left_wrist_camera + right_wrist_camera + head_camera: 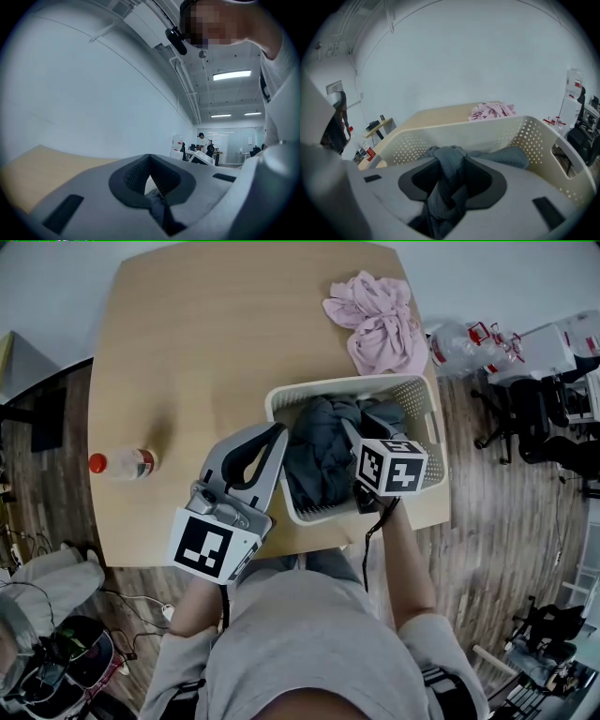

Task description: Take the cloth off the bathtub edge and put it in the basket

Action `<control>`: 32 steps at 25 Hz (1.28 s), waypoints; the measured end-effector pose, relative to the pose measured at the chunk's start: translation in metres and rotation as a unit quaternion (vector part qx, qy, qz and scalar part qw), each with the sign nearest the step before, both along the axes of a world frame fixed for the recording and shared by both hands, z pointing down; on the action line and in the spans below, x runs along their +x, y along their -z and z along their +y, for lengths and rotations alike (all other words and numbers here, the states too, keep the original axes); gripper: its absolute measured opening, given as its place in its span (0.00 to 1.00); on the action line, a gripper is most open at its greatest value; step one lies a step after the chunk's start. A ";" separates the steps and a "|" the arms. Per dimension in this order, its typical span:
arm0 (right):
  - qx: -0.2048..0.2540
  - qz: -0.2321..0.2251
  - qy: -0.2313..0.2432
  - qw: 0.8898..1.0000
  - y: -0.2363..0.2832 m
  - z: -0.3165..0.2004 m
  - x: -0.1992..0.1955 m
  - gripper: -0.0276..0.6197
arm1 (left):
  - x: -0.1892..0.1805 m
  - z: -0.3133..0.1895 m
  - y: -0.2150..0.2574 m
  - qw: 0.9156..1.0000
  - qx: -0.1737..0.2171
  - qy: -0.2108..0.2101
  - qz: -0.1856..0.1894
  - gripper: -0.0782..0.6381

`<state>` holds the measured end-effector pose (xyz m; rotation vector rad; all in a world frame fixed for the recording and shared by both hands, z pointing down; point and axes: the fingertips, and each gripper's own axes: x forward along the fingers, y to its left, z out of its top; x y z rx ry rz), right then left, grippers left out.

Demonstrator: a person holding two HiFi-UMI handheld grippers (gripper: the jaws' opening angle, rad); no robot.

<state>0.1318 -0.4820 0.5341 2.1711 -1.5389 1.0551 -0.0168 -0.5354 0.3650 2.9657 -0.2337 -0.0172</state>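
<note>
Basket [412, 390]: near right corner of the worktop [206, 343].
Cloth [319, 456]: in the basket, between the jaws of the right gripper [375, 418].
Bunched cloth [375, 320]: far right on the worktop, behind the basket.
Bottle [127, 463]: lying near the worktop's left edge.
Left gripper [280, 431]: left of the basket, at its rim.

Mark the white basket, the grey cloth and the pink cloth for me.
white basket [337, 388], head view, on its far rim.
grey cloth [319, 460], head view, on the middle of the bundle.
pink cloth [380, 324], head view, on the centre of the crumpled heap.
</note>
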 end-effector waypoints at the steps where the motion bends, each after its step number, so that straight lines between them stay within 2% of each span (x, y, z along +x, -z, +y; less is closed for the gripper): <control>1: 0.004 0.003 0.000 1.000 0.001 0.001 0.000 0.28 | 0.000 0.000 0.000 1.000 0.000 0.002 0.000 0.13; 4: 0.017 0.013 0.002 1.000 0.009 0.003 -0.001 0.28 | -0.002 0.002 -0.002 1.000 0.003 0.006 -0.001 0.13; 8: 0.061 0.013 -0.001 0.998 0.031 0.007 -0.004 0.27 | -0.004 0.011 0.000 1.000 0.010 0.011 -0.002 0.13; 11: 0.094 0.018 0.006 0.995 0.053 0.015 -0.009 0.09 | -0.003 0.024 0.007 1.000 0.018 0.011 -0.001 0.13; 13: 0.115 0.024 0.016 0.993 0.068 0.023 -0.013 0.06 | 0.000 0.034 0.013 1.000 0.024 0.009 -0.001 0.13; 23: 0.214 0.064 0.034 0.974 0.136 0.095 -0.033 0.06 | 0.010 0.106 0.031 0.999 0.050 -0.001 -0.006 0.13; 32: 0.256 0.086 0.048 0.962 0.176 0.167 -0.052 0.06 | 0.008 0.179 0.049 0.997 0.070 -0.010 -0.011 0.13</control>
